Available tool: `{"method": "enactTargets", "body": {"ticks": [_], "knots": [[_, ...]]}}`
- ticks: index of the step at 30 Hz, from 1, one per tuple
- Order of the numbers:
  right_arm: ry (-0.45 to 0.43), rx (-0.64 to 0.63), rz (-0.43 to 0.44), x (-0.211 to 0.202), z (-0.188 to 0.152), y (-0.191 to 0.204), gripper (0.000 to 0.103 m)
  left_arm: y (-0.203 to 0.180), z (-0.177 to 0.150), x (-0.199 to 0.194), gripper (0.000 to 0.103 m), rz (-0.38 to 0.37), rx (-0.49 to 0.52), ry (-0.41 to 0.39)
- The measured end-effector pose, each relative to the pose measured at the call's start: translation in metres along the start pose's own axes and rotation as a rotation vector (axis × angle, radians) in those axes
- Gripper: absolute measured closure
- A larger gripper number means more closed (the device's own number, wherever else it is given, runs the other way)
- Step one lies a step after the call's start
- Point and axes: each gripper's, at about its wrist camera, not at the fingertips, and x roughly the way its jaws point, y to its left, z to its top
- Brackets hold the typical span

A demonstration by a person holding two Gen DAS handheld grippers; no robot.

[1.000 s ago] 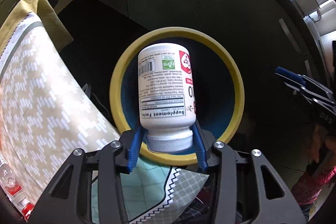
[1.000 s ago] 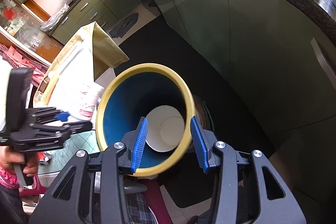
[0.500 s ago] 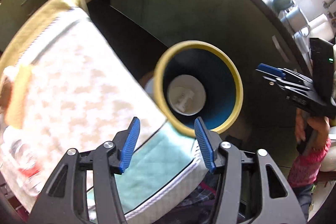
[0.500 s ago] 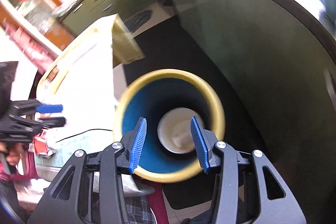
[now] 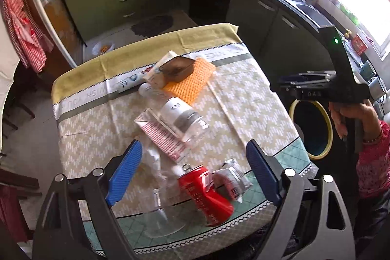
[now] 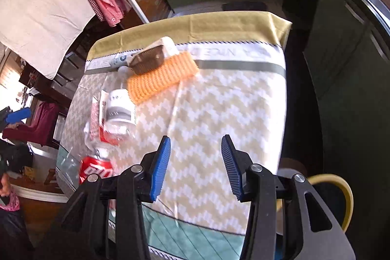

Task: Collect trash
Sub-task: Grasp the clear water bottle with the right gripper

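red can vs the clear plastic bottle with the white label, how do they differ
The crushed red soda can is opaque metal, dented, and lies near the table's front edge. The clear plastic bottle with the white label is see-through, longer, and lies farther back by the orange mat. Both lie on their sides on the tablecloth.

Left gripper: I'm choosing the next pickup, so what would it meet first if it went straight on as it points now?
Likely the crushed red can, lying between the open left gripper fingers, with a clear plastic bottle farther along. Depth is uncertain in this fisheye view.
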Motion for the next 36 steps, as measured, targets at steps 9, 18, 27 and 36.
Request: {"method": "enactTargets", "body": {"ticks": [9,18,27,36], "knots": [[0.217,-0.22,0.018,0.093,0.036,0.136,0.059,0.077,-0.032,0.012,0.021,-0.018,-0.107,0.035],[0.383,-0.265,-0.025,0.142,0.039,0.161,0.045,0.1,-0.047,0.021,0.021,-0.05,-0.125,0.041],[0.431,-0.286,-0.083,0.167,0.038,0.169,0.037,0.107,-0.054,0.027,0.021,-0.047,-0.144,0.062],[0.416,-0.258,-0.081,0.181,0.038,0.157,0.038,0.104,-0.048,0.029,0.02,-0.028,-0.161,0.074]]}}
